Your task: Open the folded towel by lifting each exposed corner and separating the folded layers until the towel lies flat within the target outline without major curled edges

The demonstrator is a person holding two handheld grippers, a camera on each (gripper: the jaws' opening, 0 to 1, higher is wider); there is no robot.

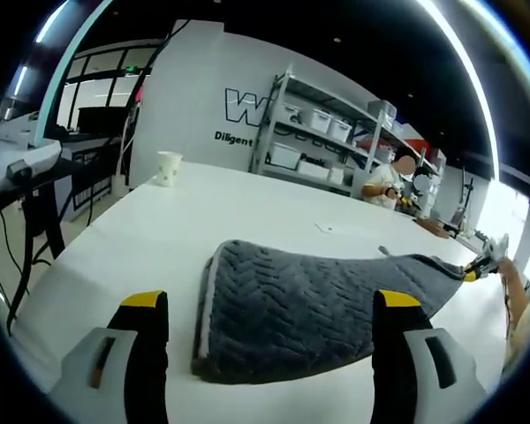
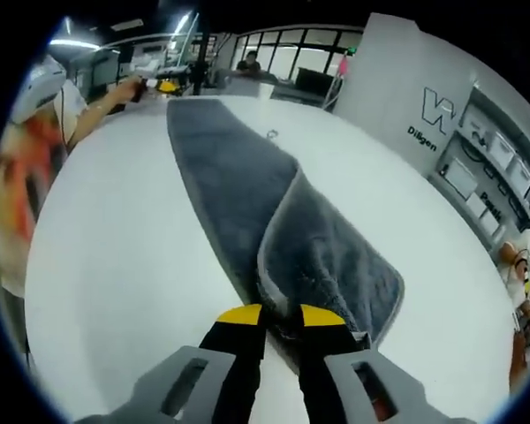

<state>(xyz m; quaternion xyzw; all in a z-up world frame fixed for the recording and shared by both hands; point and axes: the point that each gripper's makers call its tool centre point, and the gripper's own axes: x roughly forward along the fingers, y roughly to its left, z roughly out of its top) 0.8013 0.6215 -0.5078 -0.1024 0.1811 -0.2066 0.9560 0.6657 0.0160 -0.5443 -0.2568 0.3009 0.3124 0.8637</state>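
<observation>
A grey quilted towel (image 1: 309,305) lies folded lengthwise on the white table (image 1: 203,203). My left gripper (image 1: 269,305) hangs open just in front of its near end, jaws wide apart with nothing between them. In the right gripper view the towel (image 2: 238,177) runs away as a long strip, its near part doubled over. My right gripper (image 2: 283,316) is shut on the towel's near edge. That gripper (image 1: 479,268) also appears at the towel's far right corner, which is raised slightly. The left gripper (image 2: 163,86) sits at the strip's far end, held by a hand.
A paper cup (image 1: 168,166) stands at the table's far left. A small white scrap (image 1: 324,228) lies beyond the towel. Metal shelves with bins (image 1: 314,132) line the back wall, and a person (image 1: 390,181) sits there. A person's sleeve (image 2: 26,177) borders the table.
</observation>
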